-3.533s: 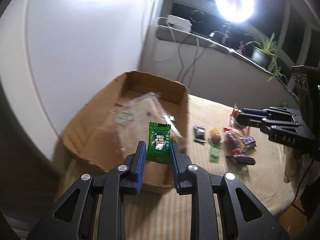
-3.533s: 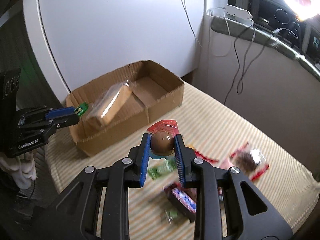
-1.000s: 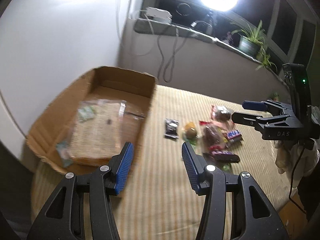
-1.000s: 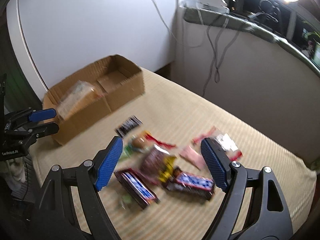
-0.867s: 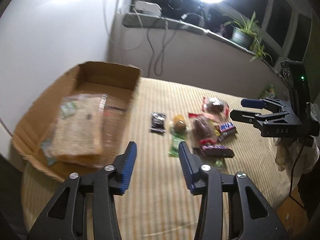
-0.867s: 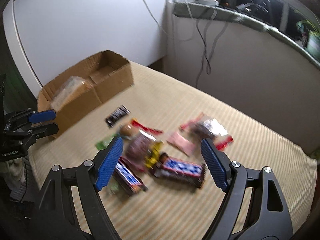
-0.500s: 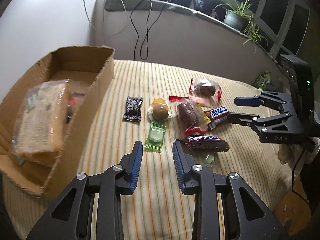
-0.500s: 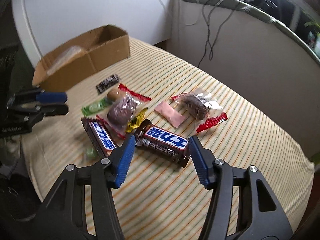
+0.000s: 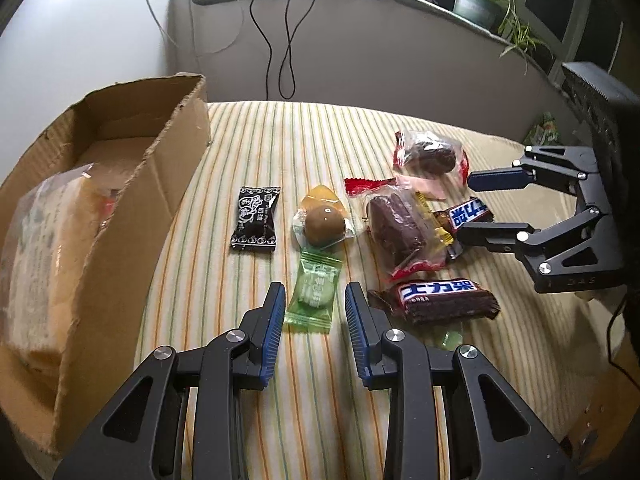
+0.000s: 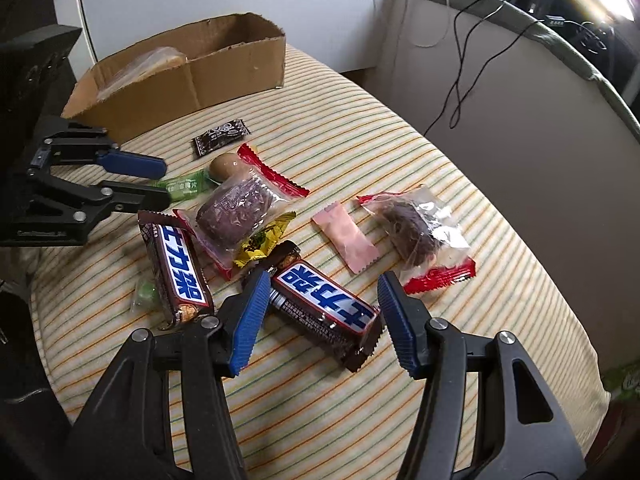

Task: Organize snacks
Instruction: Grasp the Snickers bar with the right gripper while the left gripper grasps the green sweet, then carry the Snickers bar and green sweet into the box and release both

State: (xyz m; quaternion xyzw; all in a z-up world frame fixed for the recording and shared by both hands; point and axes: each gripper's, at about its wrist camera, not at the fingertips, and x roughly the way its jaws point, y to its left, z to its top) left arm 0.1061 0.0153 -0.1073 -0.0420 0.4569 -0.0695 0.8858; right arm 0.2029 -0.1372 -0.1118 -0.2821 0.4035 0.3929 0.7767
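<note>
The left gripper (image 9: pixel 316 308) hangs over a green candy (image 9: pixel 315 294) that lies flat on the striped cloth (image 9: pixel 256 148). Its blue pads stand narrowly apart on either side of the translucent green wrapper, with a gap visible on both sides. The wrapper has crimped ends and pale print.

The right gripper (image 10: pixel 320 316) straddles a chocolate bar (image 10: pixel 326 306). The jaws stand at medium width, and the pads appear clear of the wrapper. The bar has a dark brown wrapper with a blue-and-white label and lies diagonally on the cloth.

A second chocolate bar (image 10: pixel 176 268) of the same kind lies just to its left in the right wrist view. A cardboard box (image 9: pixel 132 196) stands at the far left edge of the cloth and contains a bagged bread loaf (image 9: pixel 44 248). A black sachet (image 9: pixel 255 218), a brown ball sweet (image 9: pixel 324 222), a pink sachet (image 10: pixel 350 242) and two clear-wrapped dark cakes lie loose between the box and the grippers.
</note>
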